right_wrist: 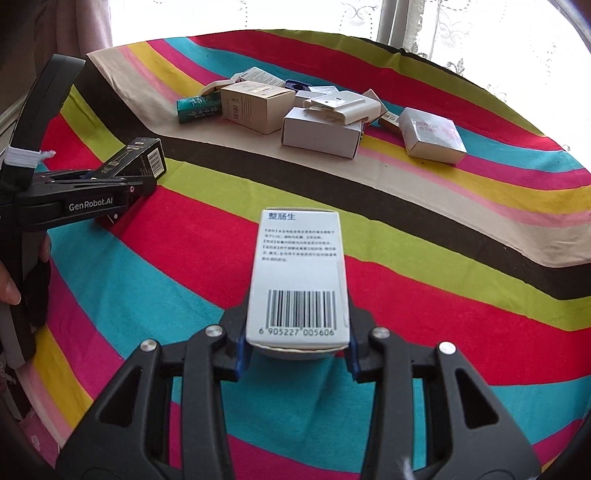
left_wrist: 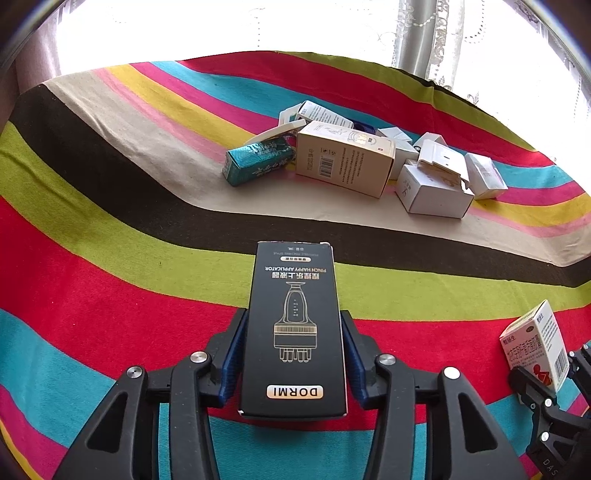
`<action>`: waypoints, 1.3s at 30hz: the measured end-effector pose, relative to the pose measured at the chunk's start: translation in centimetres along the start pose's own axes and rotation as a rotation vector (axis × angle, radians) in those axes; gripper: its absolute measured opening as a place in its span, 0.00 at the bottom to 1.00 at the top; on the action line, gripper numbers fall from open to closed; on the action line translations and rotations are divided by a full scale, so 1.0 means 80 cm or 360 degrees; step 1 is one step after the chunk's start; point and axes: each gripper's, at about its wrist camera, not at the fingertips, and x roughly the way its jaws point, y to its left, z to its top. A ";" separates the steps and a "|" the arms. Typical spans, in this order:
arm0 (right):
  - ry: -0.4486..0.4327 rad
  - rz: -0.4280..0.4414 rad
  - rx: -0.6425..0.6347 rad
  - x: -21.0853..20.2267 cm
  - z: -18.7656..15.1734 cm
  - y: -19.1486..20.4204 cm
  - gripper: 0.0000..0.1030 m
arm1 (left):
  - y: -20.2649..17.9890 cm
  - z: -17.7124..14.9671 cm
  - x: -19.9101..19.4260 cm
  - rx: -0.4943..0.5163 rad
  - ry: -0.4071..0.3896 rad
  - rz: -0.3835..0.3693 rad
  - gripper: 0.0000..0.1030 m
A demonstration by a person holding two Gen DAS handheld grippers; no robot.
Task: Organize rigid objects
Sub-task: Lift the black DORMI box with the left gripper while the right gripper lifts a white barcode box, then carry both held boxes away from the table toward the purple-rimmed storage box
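Note:
My left gripper (left_wrist: 293, 332) is shut on a black DORMI box (left_wrist: 293, 317), held just above the striped cloth; the box also shows in the right wrist view (right_wrist: 135, 157) at the left. My right gripper (right_wrist: 297, 332) is shut on a white medicine box with a barcode (right_wrist: 299, 280); the same box shows at the right edge of the left wrist view (left_wrist: 535, 343). A pile of boxes lies at the far side: a teal box (left_wrist: 255, 162), a beige box (left_wrist: 343, 158), and white boxes (left_wrist: 432, 188).
A striped cloth (left_wrist: 110, 258) covers the table. A silver-grey box (right_wrist: 430, 134) lies at the right of the pile. A bright window with lace curtains (left_wrist: 443, 33) is behind. The left gripper's body (right_wrist: 74, 199) and a hand are at the left.

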 end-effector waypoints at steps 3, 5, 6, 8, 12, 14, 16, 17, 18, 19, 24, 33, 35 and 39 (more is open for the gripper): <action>0.0008 0.0021 0.0020 0.003 0.002 -0.003 0.42 | 0.013 0.007 0.004 -0.0112 0.0003 0.0002 0.49; 0.0012 0.0037 0.0036 0.004 0.002 -0.005 0.42 | 0.015 0.012 0.008 -0.0137 0.0014 0.0019 0.49; 0.0013 0.0043 0.0042 0.004 0.002 -0.005 0.42 | 0.013 0.014 0.010 -0.0110 0.0018 0.0037 0.49; 0.0013 0.0051 0.0050 0.004 0.001 -0.006 0.42 | 0.008 0.009 0.009 -0.0071 -0.0006 0.0076 0.38; 0.0014 0.0051 0.0055 0.004 0.001 -0.006 0.42 | 0.000 -0.017 -0.019 -0.0050 -0.0060 0.0017 0.39; 0.0015 0.0053 0.0060 0.004 0.001 -0.007 0.42 | -0.010 -0.036 -0.036 0.0005 -0.0072 -0.0009 0.39; 0.0014 0.0054 0.0066 0.004 0.002 -0.008 0.42 | -0.021 -0.055 -0.050 0.0074 -0.0072 -0.0040 0.39; 0.0014 0.0055 0.0068 0.004 0.002 -0.009 0.42 | -0.025 -0.064 -0.057 0.0104 -0.0074 -0.0055 0.39; 0.0015 0.0055 0.0070 0.004 0.002 -0.009 0.42 | -0.028 -0.073 -0.062 0.0125 -0.0074 -0.0064 0.39; 0.0014 0.0055 0.0072 0.004 0.002 -0.010 0.42 | -0.031 -0.079 -0.066 0.0138 -0.0067 -0.0067 0.39; 0.0020 0.0040 0.0125 0.002 0.001 -0.016 0.42 | -0.030 -0.094 -0.083 0.0132 -0.0039 -0.0112 0.39; 0.0023 0.0133 0.0282 -0.061 -0.034 -0.008 0.42 | -0.042 -0.122 -0.118 0.0231 -0.0064 -0.0135 0.39; -0.0006 0.0113 0.0259 -0.077 -0.038 -0.004 0.42 | -0.047 -0.129 -0.122 0.0243 -0.0055 -0.0155 0.39; -0.0064 0.0015 0.0085 -0.110 -0.046 0.014 0.42 | -0.059 -0.135 -0.134 0.0287 -0.0071 -0.0180 0.39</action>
